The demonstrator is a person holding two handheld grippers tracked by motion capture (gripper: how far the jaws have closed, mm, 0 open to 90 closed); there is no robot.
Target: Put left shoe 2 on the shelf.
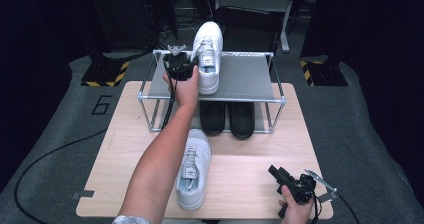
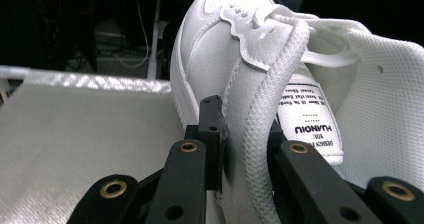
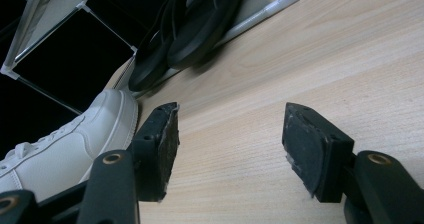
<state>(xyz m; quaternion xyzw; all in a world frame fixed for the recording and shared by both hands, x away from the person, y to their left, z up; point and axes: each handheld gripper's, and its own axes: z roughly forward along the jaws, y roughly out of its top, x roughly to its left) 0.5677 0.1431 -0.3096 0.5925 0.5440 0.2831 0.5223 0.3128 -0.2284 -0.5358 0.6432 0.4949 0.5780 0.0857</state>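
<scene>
Low in the frame the right hand-held gripper (image 1: 289, 180) idles open over the desk (image 1: 250, 159). Farther up, centre, the left hand-held gripper (image 1: 192, 70) clamps a white sneaker's (image 1: 209, 54) collar on the rack (image 1: 240, 81) — placement step; next, likely release it, fetch its mate (image 1: 194, 169).

Both grippers are black. The left gripper (image 1: 192, 69) carries a grey three-cornered plate on top and brass-ringed screw holes along its jaws. A black cable trails from the right gripper (image 1: 275, 173). The left arm's sleeve (image 1: 129, 219) is light grey.

Table (image 1: 250, 164): rack (image 1: 240, 81), white shoe (image 1: 192, 171).
</scene>
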